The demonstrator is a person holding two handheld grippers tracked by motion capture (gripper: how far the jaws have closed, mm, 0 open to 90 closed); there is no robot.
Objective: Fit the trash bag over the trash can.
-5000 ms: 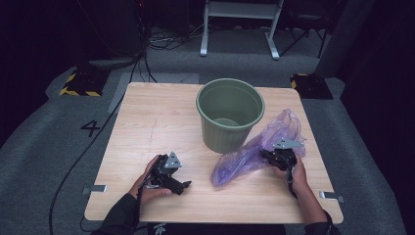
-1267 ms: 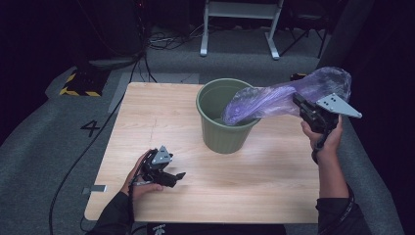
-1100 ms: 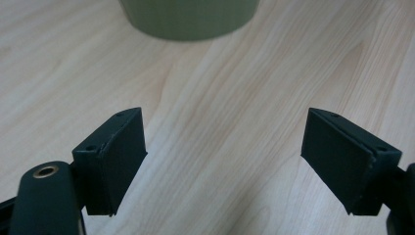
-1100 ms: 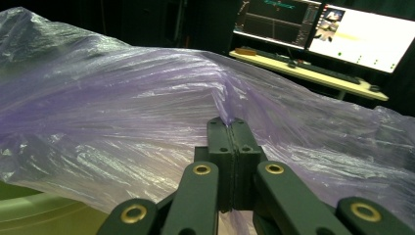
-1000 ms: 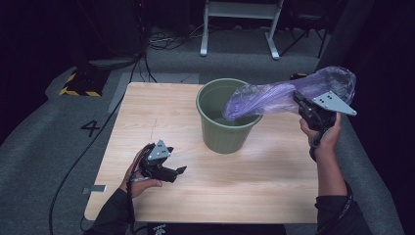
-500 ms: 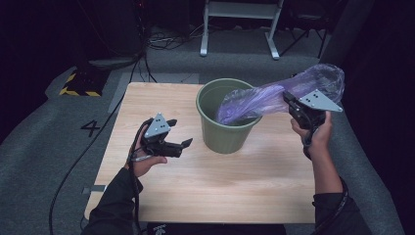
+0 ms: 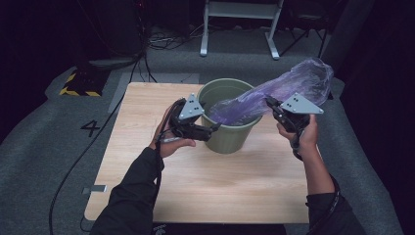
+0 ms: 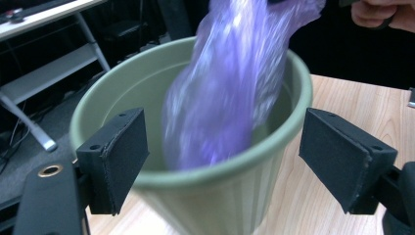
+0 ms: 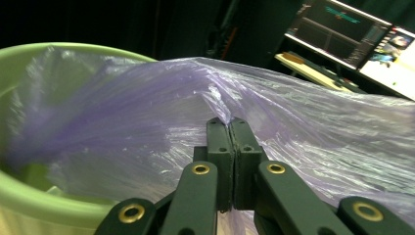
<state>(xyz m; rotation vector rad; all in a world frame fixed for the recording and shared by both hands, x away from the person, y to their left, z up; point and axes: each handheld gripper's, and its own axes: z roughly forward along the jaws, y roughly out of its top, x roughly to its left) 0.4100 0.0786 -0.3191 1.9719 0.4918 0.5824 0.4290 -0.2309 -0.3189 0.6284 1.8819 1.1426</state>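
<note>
Two tools are engaged: the right tool point(image 7: 272, 105) is clamped on a purple plastic bag point(image 7: 274, 93), fed into the green bin point(image 7: 230, 134), apparently as lining; the left tool point(image 8: 244, 156) is spread wide at the rim.

A grey carpeted floor point(image 7: 44, 147) surrounds the wooden table point(image 7: 210, 191), with a "4" marking point(image 7: 91, 128) at left; a yellow-black striped block point(image 7: 78, 85) sits upper left; white stand legs point(image 7: 240, 29) and cables point(image 7: 166, 41) top centre; lit monitors point(image 9: 362, 32) upper right of the right gripper view.

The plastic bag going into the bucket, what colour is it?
Translucent purple bag, clearest in the left gripper view.
</note>
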